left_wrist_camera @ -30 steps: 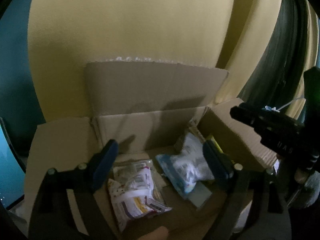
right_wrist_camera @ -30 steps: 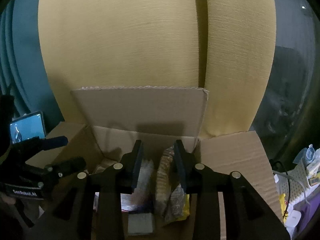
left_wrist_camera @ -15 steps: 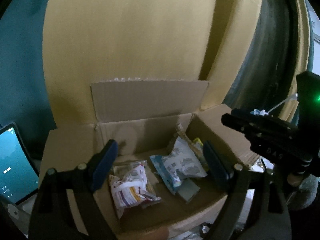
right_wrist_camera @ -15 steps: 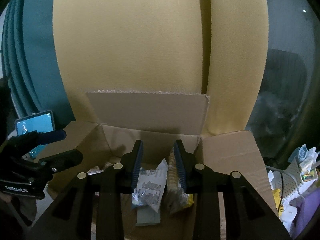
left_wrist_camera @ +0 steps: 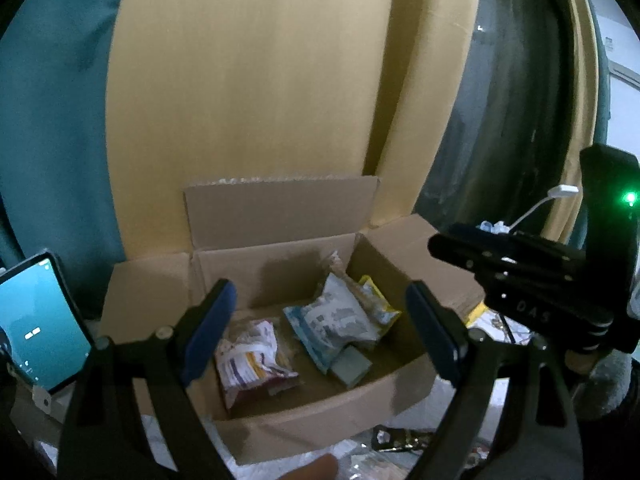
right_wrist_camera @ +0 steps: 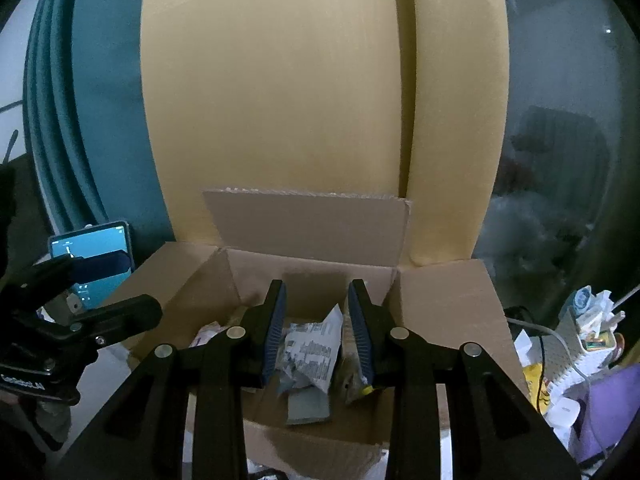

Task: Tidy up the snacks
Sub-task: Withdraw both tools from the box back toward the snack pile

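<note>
An open cardboard box holds several snack packs: a red-and-white pack, a blue-and-white pack, a yellow pack and a small grey block. My left gripper is wide open and empty, above and in front of the box. My right gripper is open with a narrower gap and empty, above the box, with the blue-and-white pack below it. The right gripper shows at the right of the left wrist view.
A lit phone stands left of the box, also in the right wrist view. A tall yellow cardboard sheet stands behind the box. Loose packets and cables lie to the right. Wrappers lie in front.
Both grippers have drawn back and up from the box, so more of it and the phone show. The right gripper's fingers stand a little wider apart.
</note>
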Demonstrator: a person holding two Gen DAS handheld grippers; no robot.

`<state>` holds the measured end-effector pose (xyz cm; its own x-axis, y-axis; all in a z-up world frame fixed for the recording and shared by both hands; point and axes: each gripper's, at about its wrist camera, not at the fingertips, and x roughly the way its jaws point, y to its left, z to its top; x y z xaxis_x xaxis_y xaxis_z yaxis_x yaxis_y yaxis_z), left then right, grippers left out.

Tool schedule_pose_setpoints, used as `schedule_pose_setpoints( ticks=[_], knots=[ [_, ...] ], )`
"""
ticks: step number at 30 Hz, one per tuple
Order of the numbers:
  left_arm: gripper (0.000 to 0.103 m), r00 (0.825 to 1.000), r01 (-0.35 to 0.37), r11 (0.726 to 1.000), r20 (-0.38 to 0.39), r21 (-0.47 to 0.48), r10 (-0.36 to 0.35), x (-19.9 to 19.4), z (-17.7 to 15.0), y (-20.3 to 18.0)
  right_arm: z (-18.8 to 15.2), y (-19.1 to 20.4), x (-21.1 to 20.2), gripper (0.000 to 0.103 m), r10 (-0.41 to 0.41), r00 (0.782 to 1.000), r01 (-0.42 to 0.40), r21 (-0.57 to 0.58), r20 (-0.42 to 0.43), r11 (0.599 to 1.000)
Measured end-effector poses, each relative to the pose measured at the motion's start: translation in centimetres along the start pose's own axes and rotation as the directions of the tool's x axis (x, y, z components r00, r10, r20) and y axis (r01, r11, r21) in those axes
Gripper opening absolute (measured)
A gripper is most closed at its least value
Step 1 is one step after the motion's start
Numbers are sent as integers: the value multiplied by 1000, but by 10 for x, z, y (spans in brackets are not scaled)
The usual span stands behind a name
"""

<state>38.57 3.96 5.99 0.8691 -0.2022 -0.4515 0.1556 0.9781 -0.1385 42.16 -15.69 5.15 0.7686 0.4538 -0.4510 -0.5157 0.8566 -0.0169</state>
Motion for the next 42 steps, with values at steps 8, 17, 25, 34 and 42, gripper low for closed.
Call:
schedule_pose_setpoints(
  ticks=[8,17,25,34,42],
  knots=[
    [88,1000,4,1000,27,6,-4,-31,-8,-10,-6,8,-31,34,-1,1000,1,-5,22,1000],
    [88,999,17,1000,48,15,-17,-66,-25,-25,-20,14,-66,34,-6,999,6,-10,34,1000],
    [88,998,37,999,47,13,-37,-90,-45,-42,-40,20,-96,35,-10,999,11,-10,35,1000],
    [88,997,65,998,43,5,-65,-116,-71,-59,-64,27,-131,41,-18,999,19,-15,34,1000],
    [88,997,71,997,26,0,-71,-134,-97,-68,-89,30,-156,42,-17,1000,17,-3,27,1000]
  ],
)
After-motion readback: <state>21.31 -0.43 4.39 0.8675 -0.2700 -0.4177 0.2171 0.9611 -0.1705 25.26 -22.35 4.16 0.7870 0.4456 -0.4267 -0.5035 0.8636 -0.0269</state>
